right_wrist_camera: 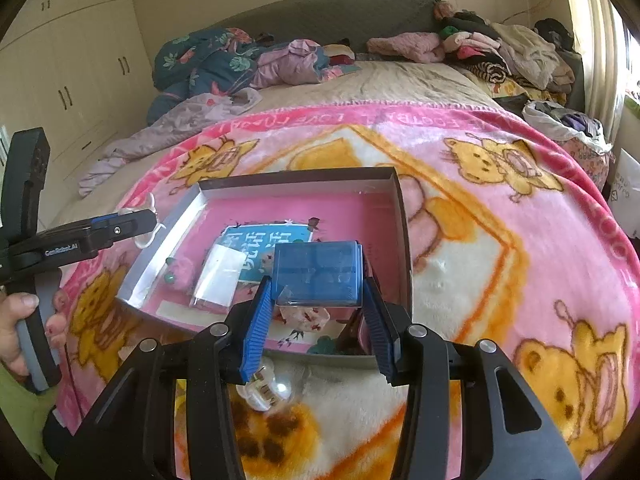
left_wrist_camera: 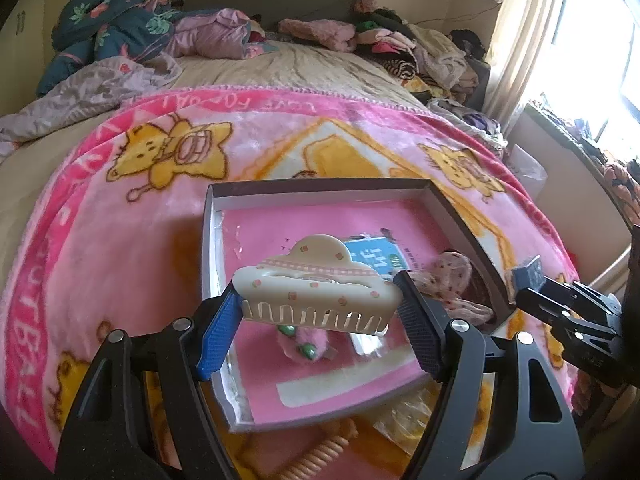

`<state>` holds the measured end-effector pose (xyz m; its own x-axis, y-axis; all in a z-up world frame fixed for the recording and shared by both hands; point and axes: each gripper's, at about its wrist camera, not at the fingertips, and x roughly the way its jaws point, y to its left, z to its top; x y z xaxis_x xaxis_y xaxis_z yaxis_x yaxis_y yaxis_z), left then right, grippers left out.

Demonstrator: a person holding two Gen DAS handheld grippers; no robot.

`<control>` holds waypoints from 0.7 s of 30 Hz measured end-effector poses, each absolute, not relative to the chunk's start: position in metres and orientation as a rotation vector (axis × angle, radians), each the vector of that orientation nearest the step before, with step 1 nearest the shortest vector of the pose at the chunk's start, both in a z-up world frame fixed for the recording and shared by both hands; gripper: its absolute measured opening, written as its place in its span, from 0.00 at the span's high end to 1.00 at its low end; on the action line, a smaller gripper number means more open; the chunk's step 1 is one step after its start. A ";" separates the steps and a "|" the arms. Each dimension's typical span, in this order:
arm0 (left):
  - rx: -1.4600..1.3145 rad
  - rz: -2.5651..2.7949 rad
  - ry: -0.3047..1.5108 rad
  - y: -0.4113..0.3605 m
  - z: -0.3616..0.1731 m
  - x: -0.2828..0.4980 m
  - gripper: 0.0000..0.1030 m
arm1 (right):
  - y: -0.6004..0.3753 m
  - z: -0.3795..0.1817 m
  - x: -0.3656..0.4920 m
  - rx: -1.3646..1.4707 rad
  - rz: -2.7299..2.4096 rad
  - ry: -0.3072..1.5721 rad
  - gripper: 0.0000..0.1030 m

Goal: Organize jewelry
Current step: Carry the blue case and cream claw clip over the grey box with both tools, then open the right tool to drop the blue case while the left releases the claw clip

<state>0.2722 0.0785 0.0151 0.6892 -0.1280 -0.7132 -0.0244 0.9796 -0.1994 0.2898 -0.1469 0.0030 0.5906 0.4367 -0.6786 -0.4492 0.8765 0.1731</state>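
Cream cloud-shaped plastic hair claw with pink dots, one only, clamped lengthwise between the blue pads of the left gripper, hanging over the shallow grey cardboard tray with pink lining. Small translucent blue plastic box, also one, pinched by the right gripper above the tray's near right corner. Inside the tray, partly hidden behind both held items: one blue printed card, one clear packet, one fuzzy pink clip with green beads, one dotted fabric scrunchie. Contents of the blue box unreadable. Both grippers angled downward over the pink cartoon-bear fleece blanket; bare hand wrapped around the left handle, cut off at the edge.
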 end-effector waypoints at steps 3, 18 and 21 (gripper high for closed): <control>-0.202 -0.048 0.823 0.083 0.008 0.279 0.36 | -0.145 -0.001 0.294 -0.014 0.514 0.794 0.58; -0.221 -0.006 0.884 0.101 -0.023 0.303 0.36 | -0.115 -0.026 0.296 -0.041 0.564 0.847 0.58; -0.221 -0.004 0.897 0.101 -0.028 0.306 0.36 | -0.108 -0.029 0.296 -0.048 0.577 0.858 0.58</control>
<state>0.3056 0.1014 -0.0278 0.6258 -0.0954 -0.7742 -0.0892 0.9772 -0.1925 0.2956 -0.1080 -0.0294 0.5119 0.4605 -0.7252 -0.4981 0.8469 0.1862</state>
